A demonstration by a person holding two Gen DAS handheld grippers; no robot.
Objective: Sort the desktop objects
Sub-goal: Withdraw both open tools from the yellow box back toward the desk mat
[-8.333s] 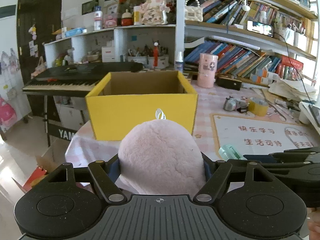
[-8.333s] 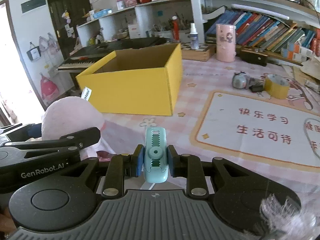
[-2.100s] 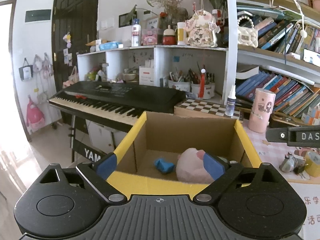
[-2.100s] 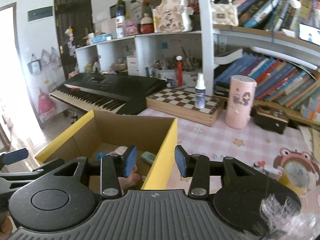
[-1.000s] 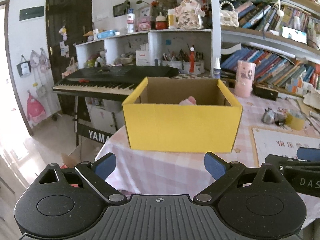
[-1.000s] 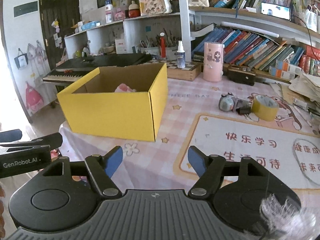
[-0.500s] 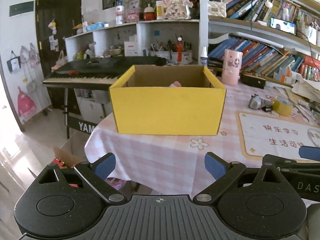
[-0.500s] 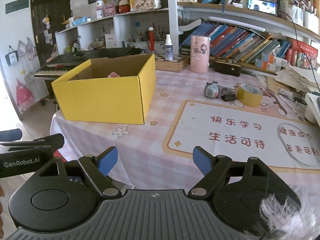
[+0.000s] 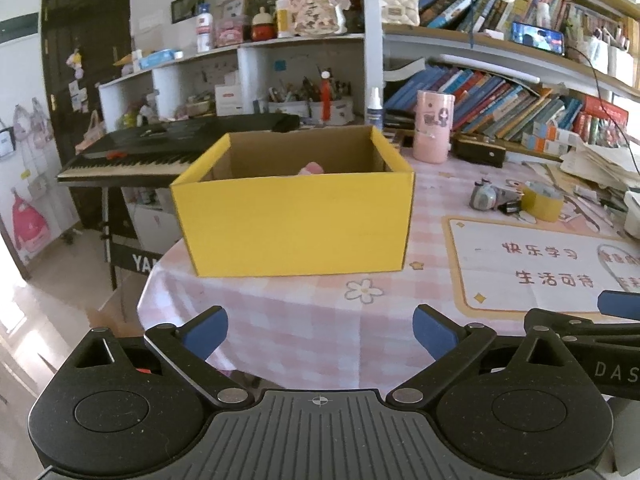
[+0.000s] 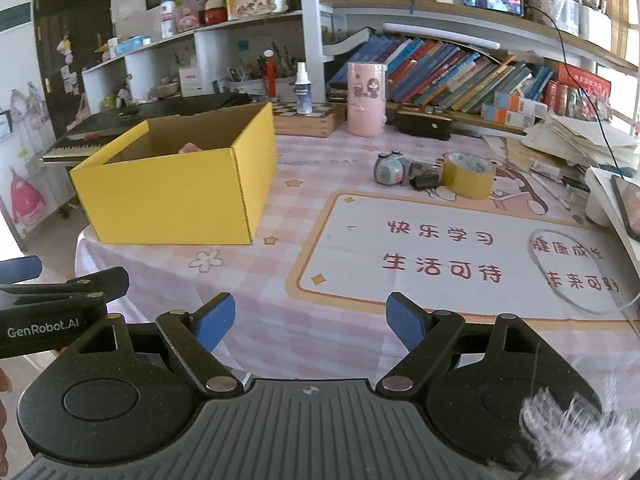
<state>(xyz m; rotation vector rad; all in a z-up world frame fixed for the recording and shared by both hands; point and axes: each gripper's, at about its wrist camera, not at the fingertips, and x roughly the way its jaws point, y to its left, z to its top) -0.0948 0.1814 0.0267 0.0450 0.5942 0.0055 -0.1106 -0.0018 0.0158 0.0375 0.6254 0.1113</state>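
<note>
On the pink checked tablecloth [image 9: 304, 320] the left gripper [image 9: 320, 330] hangs spread and empty before the yellow box [image 9: 296, 220], where a soft, light pink plush [image 9: 312, 168] peeks out, while the right gripper [image 10: 310, 322], equally spread and empty, faces a stiff tape roll [image 10: 468, 176], likely best pinched across its rim.

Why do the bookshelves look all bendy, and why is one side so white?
Left wrist view: the fisheye lens curves the bookshelves, and bright daylight washes out the floor at the left edge. Right wrist view: the same curving, a white glow on the left edge, and a blurry fuzzy tuft close to the lens.
</note>
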